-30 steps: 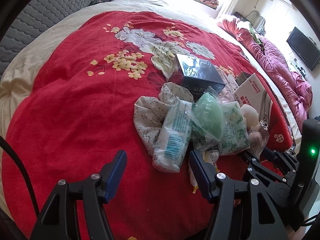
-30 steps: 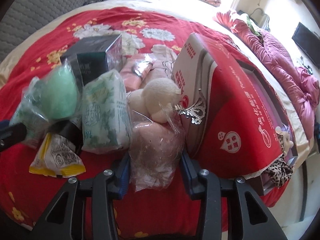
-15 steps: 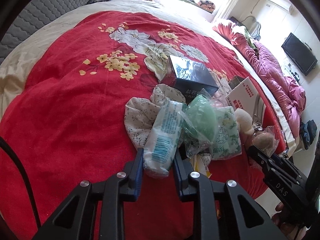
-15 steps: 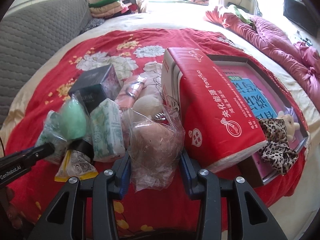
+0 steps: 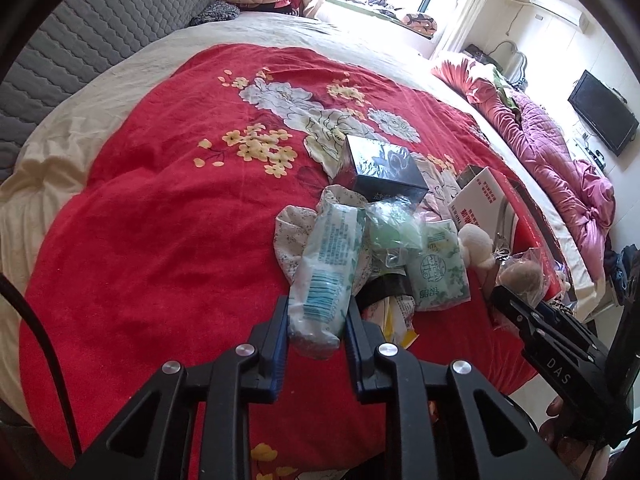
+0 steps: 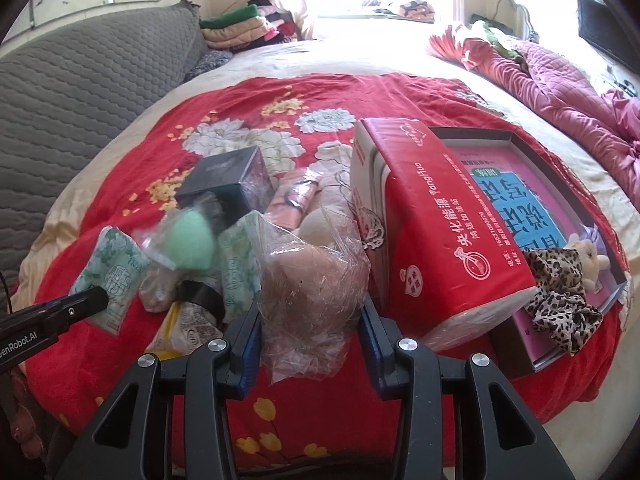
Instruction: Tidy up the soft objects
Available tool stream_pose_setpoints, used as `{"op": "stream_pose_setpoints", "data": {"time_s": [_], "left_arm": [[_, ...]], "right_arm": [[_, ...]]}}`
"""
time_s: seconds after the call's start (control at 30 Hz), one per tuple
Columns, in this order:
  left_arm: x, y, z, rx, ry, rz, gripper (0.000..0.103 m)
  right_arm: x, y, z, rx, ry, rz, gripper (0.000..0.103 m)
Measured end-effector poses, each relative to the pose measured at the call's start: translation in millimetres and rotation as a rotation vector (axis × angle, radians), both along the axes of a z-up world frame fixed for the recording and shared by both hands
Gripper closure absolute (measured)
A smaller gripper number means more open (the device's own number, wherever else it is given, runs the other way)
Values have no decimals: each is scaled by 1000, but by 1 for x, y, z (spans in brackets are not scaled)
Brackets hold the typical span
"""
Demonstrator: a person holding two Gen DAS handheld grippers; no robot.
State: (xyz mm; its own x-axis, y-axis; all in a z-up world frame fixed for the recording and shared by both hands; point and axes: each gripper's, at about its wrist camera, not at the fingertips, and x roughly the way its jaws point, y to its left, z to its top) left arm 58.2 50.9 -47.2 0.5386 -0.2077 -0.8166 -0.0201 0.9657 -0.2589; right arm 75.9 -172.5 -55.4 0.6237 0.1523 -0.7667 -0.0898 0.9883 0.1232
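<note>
My left gripper [image 5: 316, 320] is shut on a pale green tissue pack [image 5: 326, 270] and holds it above the red blanket. My right gripper [image 6: 310, 322] is shut on a clear bag with a pinkish-brown sponge [image 6: 314, 280]; it also shows in the left wrist view [image 5: 520, 276]. A green sponge in a bag [image 6: 191, 238], a second tissue pack [image 5: 436, 268] and a cream plush [image 5: 476, 246] lie in the pile between them. An open box tray [image 6: 496, 133] holds a leopard-print cloth [image 6: 560, 296].
A red carton [image 6: 432, 232] leans on the tray's left side. A dark box [image 5: 380, 168] stands behind the pile. A floral cloth [image 5: 292, 236] and a yellow packet [image 6: 180, 328] lie in it. A pink quilt [image 5: 560, 160] is at the right; the bed edge is near me.
My left gripper has closed on the tissue pack and lifted it. My right gripper, still shut on the bagged sponge, has risen and pulled back from the pile.
</note>
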Motion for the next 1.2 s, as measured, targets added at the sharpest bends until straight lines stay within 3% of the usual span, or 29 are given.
{"op": "stream_pose_setpoints", "data": {"time_s": [0.6,1.2], "left_arm": [[-20,-26,57,59,-102,-26,78],[-31,-67,72,129,-133,-106,78]], "right_arm": [[-19,-1,37,59,-91,48,60],[-40,-17,79,74,-194,36,59]]}}
